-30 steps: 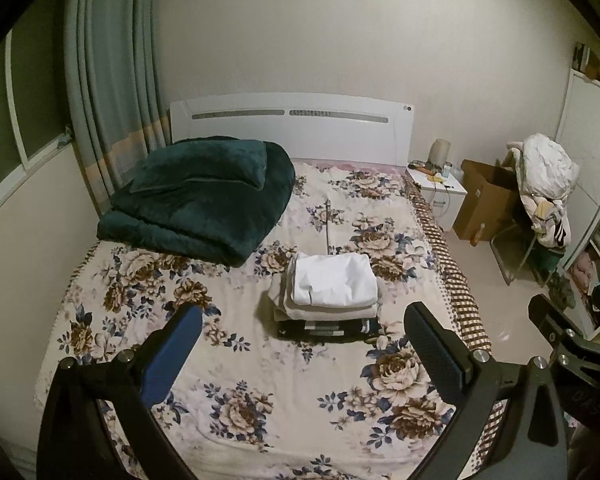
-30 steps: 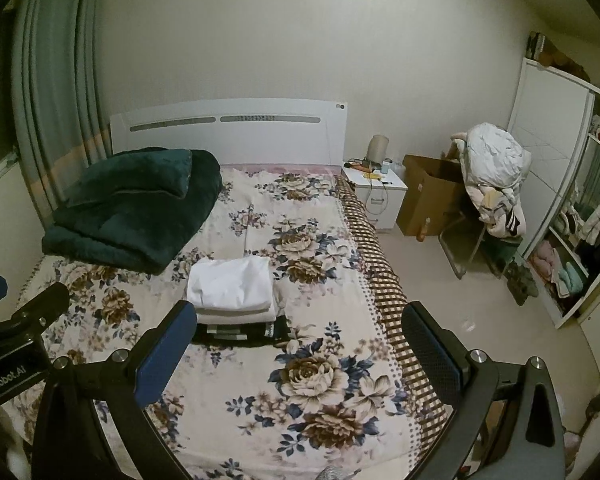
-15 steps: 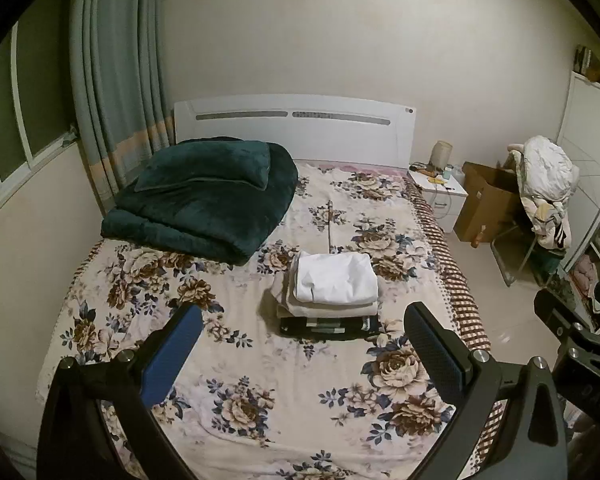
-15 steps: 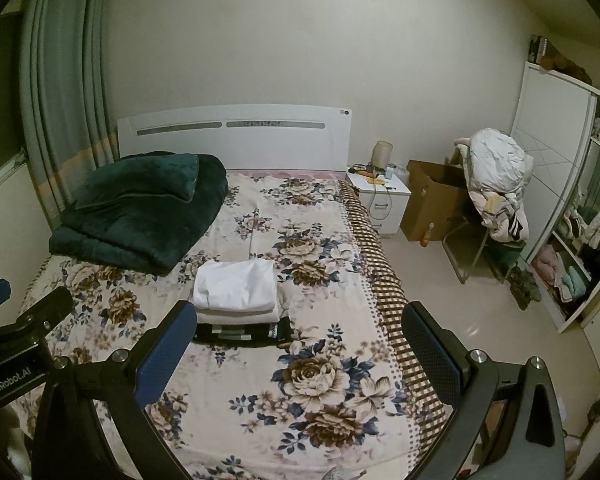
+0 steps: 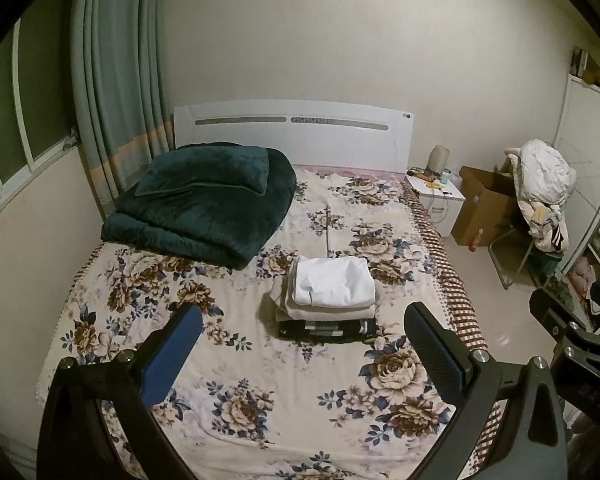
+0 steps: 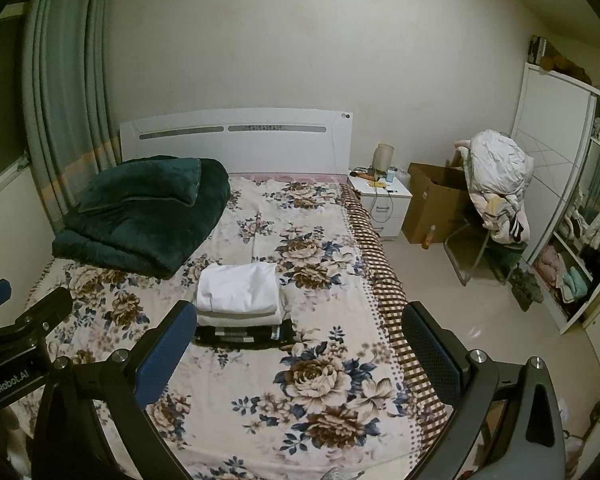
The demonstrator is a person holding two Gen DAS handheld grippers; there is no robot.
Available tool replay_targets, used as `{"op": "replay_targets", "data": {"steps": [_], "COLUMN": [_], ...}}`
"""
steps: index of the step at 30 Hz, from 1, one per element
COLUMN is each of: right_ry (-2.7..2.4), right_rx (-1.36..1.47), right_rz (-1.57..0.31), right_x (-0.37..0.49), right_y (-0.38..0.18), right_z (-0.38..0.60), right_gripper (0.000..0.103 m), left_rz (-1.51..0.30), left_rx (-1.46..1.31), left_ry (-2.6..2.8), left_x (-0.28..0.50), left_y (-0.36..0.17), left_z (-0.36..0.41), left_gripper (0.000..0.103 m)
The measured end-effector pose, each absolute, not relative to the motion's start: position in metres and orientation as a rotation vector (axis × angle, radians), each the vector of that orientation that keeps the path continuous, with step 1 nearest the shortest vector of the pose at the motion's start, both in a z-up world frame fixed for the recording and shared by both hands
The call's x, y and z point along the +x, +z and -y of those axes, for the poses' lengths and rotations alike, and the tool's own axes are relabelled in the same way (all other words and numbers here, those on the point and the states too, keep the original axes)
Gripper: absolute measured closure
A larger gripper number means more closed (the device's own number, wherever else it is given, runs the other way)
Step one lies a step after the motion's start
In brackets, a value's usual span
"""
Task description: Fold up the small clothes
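**A:** Bedroom, evening light. Both claws hang above the foot of the bed [image 5: 112, 304], jaws spread wide, nothing between them. The left gripper [image 5: 300, 334] frames the stack of folded clothes [image 5: 326, 296] at the centre of its view; the right gripper [image 6: 296, 330] has the same stack [image 6: 240, 300] just above its blue finger, left of centre.

**B:** And what has changed in the last second?

**A:** Very little on the bed itself. Against the picture from a second ago, the stack sits the same way: white piece on top, beige beneath, dark checked piece at the bottom, edges squared. What differs is the framing. Both cameras have drawn back and risen a touch, so the headboard [image 5: 292, 132] and the green quilt [image 5: 204, 204] in the upper left sit lower in the frame, and more wall shows above them.

**B:** Meaning for the job?

**A:** My reading: the folding looks finished, or between pieces. No loose garment lies on the flowered sheet near the claws, and neither holds cloth. The pull-back suggests stepping away from a done pile.

**B:** Anything else left to fold?

**A:** A heap of clothes on the chair [image 6: 496, 188] at the right, well apart from the bed. Whether it belongs to this task, I cannot tell.
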State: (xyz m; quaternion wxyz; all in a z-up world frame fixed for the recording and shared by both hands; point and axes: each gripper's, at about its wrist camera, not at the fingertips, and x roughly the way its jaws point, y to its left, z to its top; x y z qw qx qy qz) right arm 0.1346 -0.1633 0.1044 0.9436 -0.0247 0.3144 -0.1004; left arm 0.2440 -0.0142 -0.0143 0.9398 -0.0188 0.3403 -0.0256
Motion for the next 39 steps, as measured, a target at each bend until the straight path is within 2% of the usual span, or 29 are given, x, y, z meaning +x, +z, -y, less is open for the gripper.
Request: {"op": "replay_targets", "data": {"steps": [39], "right_ry": [-0.211], "right_rx": [-0.036], "right_rz": [-0.637], "right_x": [0.123], "right_y": [0.101], "right_z": [0.157], "right_gripper": [0.000], "left_rz": [-0.685], "left_rx": [-0.037], "left_ry": [-0.044], "left_x": [0.236], "left_y": [-0.011], "left_z": [0.018], "left_gripper": [0.000]}}
